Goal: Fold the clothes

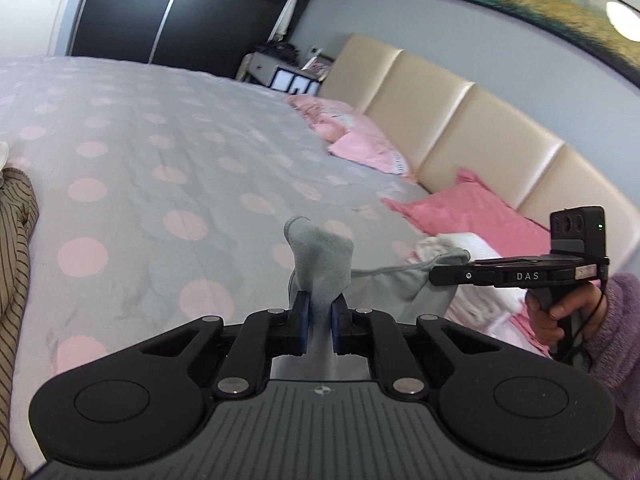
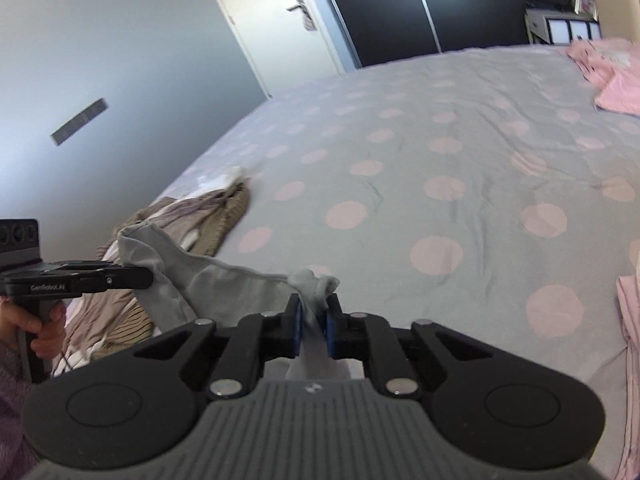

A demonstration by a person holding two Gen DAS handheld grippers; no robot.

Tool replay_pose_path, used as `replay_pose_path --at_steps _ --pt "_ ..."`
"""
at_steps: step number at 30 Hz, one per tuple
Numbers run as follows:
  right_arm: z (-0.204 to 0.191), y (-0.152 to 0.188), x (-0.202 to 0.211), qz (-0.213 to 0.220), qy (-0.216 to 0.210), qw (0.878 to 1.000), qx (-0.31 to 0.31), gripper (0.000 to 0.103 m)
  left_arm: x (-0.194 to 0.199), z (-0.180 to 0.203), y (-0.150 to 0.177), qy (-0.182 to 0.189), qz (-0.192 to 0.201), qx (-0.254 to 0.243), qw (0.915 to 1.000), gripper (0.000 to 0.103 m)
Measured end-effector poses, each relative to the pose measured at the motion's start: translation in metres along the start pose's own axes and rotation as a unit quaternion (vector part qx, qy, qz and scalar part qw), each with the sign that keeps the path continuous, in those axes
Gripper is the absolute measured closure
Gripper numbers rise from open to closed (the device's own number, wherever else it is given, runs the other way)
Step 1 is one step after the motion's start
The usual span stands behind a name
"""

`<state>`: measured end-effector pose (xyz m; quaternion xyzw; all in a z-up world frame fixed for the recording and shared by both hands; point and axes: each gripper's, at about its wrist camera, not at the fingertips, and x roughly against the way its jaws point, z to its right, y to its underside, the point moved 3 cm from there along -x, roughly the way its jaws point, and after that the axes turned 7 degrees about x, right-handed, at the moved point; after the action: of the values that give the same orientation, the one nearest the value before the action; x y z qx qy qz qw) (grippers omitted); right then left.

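A small grey garment (image 1: 324, 264) hangs stretched between both grippers above the polka-dot bed. My left gripper (image 1: 319, 312) is shut on one corner, and a bunch of grey cloth pokes up past its blue pads. My right gripper (image 2: 311, 316) is shut on the other corner of the grey garment (image 2: 224, 284), whose hemmed edge runs left to the other tool. In the left wrist view the right gripper (image 1: 436, 276) comes in from the right, held by a hand in a purple sleeve (image 1: 616, 320).
The grey duvet with pink dots (image 2: 440, 152) spreads ahead. A pile of brown striped clothes (image 2: 200, 216) lies at its left edge. Pink pillows (image 1: 472, 204) and white and pink clothes (image 1: 476, 300) lie by the cream headboard (image 1: 452, 120). A dark wardrobe (image 1: 168, 12) stands beyond the bed.
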<state>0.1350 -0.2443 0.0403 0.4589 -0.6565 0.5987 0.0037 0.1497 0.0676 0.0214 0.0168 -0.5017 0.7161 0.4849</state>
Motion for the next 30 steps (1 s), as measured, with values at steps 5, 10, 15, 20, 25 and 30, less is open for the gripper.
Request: replay_pose_path --at_steps 5,10,15,20,25,30 --pt "-0.032 0.036 0.042 0.023 -0.031 0.997 0.071 0.09 0.032 0.018 0.035 0.033 -0.01 -0.043 0.9985 0.095" --pt "-0.053 0.084 0.064 0.013 -0.067 0.986 0.149 0.09 0.044 0.028 0.077 0.046 -0.062 -0.09 0.9929 0.095" --pt "-0.066 0.122 0.056 -0.031 -0.093 0.975 0.199 0.09 0.036 0.037 0.122 0.029 -0.138 -0.148 0.9788 0.095" --pt "-0.079 0.158 0.04 -0.085 -0.107 0.957 0.255 0.09 0.021 0.042 0.167 0.009 -0.206 -0.208 0.956 0.095" --pt "-0.09 0.192 0.029 -0.134 -0.106 0.937 0.306 0.089 0.018 0.046 0.192 -0.001 -0.242 -0.26 0.9349 0.094" --pt "-0.102 0.214 0.03 -0.162 -0.11 0.921 0.338 0.078 0.029 0.054 0.199 0.005 -0.253 -0.275 0.9276 0.087"
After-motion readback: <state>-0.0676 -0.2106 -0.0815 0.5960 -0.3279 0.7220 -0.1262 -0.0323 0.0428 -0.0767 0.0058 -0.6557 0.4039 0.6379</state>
